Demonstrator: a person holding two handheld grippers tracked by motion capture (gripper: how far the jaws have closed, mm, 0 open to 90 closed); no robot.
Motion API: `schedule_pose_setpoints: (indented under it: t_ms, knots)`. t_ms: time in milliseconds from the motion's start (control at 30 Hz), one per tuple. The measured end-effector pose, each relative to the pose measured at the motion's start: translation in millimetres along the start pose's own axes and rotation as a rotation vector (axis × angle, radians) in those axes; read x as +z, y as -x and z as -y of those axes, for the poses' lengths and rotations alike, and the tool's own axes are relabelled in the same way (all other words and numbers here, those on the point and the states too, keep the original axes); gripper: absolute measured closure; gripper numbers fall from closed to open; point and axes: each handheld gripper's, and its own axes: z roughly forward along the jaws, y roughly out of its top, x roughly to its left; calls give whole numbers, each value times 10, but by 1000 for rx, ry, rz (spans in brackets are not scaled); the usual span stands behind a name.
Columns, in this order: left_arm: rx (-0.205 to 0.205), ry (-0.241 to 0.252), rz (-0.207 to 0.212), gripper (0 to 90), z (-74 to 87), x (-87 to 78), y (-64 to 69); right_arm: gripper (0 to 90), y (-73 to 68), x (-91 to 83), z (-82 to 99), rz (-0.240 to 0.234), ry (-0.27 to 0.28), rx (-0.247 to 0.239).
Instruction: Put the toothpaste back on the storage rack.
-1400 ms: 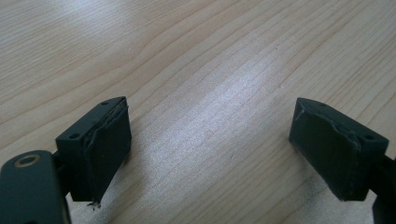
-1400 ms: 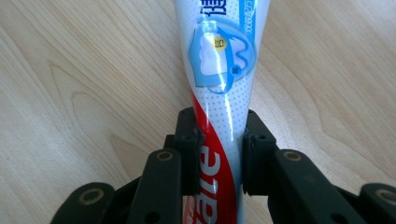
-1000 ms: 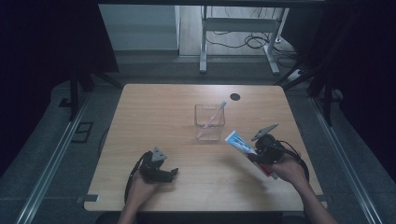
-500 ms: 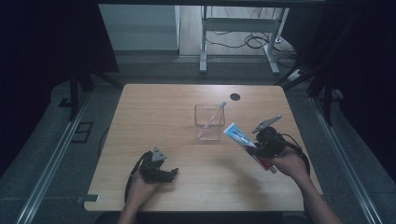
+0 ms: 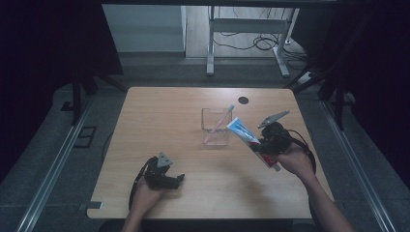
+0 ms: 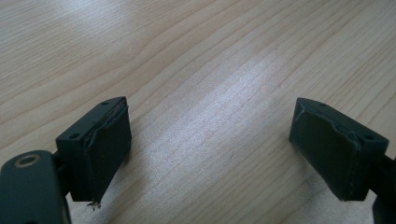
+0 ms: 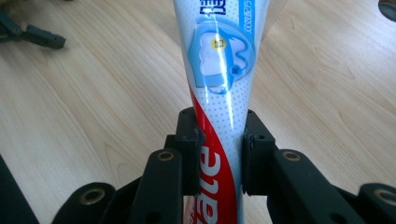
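**Toothpaste tube clamped in right gripper beside glass holder**

A clear, square-sided glass holder [image 5: 215,126] is seen standing upright on the wooden bench [image 5: 159,121], a little right of centre; one toothbrush [image 5: 220,123] is contained in it, leaning with its pale head above the rim toward the far right corner; whether anything else is in the holder cannot be told from the high view.

The right gripper [image 5: 262,145] is held above the bench just to the right of the holder; its jaws are clenched on a toothpaste tube [image 7: 219,70], the pads pressed against the tube's two sides at the red-and-white lower part; the blue-and-white flat end [image 5: 238,128] is pointed up and toward the holder, near its right wall; contact between tube and holder cannot be confirmed.

The left gripper [image 6: 210,149] is rested at the near left of the bench, well apart from the holder; its jaws are spread wide and released, with bare wood between them.

A small dark round mark [image 5: 243,100] is noted on the bench behind the holder.
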Motion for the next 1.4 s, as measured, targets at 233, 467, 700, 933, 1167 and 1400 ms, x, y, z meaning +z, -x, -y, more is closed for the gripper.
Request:
schedule_pose_setpoints:
  t_ms: [233,467,700,933,1167,1400]
  knots:
    - [0,0,0,128,0,1,0,724,25,33,-88,-3,15,9]
    - [0,0,-1,128,0,1,0,724,28,91,-200,0,27,11]
    - [0,0,-1,129,0,1,0,724,29,182,-345,4,40,12]
    - [0,1,-1,129,0,1,0,724,47,275,-476,5,60,14]
    - [-2,2,-1,129,0,2,1,724,85,346,-587,8,76,12]
    - [-1,1,-1,129,0,1,1,724,118,401,-695,10,87,6]
